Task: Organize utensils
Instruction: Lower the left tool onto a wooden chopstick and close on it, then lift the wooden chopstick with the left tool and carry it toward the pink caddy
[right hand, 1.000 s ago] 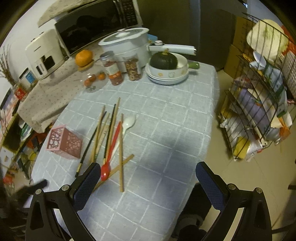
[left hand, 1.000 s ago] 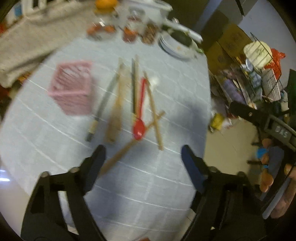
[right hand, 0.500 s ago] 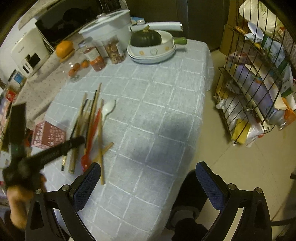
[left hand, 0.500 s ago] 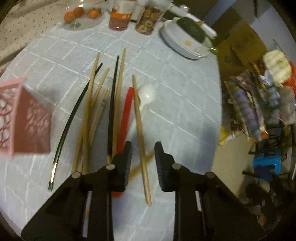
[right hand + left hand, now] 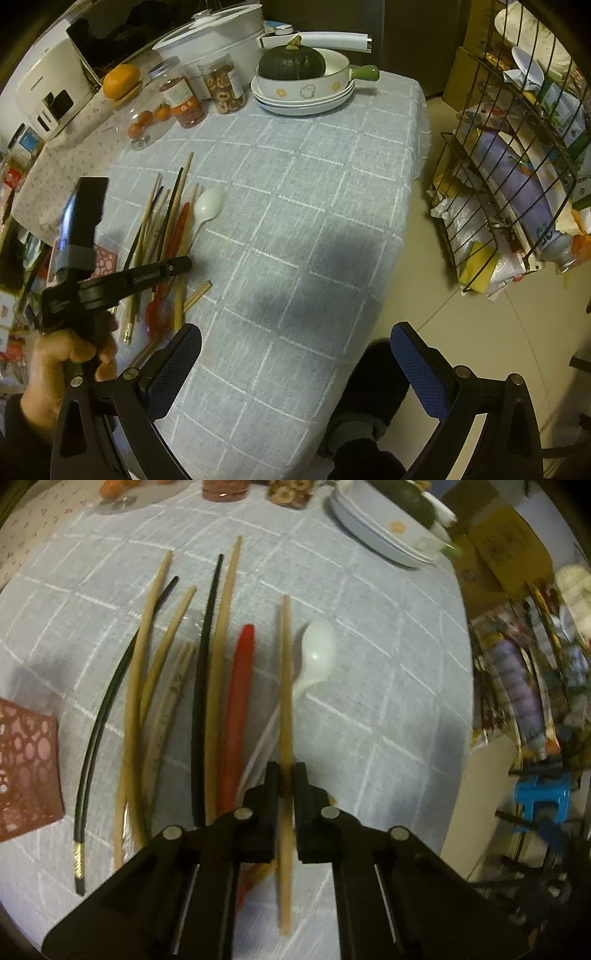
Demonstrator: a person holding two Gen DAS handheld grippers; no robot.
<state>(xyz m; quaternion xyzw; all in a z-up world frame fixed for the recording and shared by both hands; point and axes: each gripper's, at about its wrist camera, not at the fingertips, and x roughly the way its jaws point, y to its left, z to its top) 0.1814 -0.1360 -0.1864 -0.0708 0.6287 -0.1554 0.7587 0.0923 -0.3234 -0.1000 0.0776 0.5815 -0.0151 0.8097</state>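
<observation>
Several wooden and black chopsticks (image 5: 205, 664), a red spoon (image 5: 238, 701) and a white spoon (image 5: 317, 650) lie side by side on the grey checked tablecloth (image 5: 388, 701). My left gripper (image 5: 286, 771) points steeply down, its jaws closing tight on the rightmost wooden chopstick (image 5: 285, 672), with the pads pressing both its sides. A pink perforated basket (image 5: 26, 768) stands at the left edge. From the right wrist view, a hand (image 5: 55, 358) holds the left gripper (image 5: 184, 263) over the utensil pile (image 5: 173, 221). My right gripper (image 5: 293, 339) hangs open above the table's near corner, nothing between its fingers.
At the table's far end stand stacked plates with a dark green squash (image 5: 291, 64), two jars (image 5: 181, 96), a white pot (image 5: 210, 33) and small oranges. A crowded wire rack (image 5: 517, 184) stands on the floor to the right of the table edge.
My left gripper came down onto the utensil pile and its jaws went from wide open to shut on the wooden chopstick. The right gripper sank a little and stayed open.
</observation>
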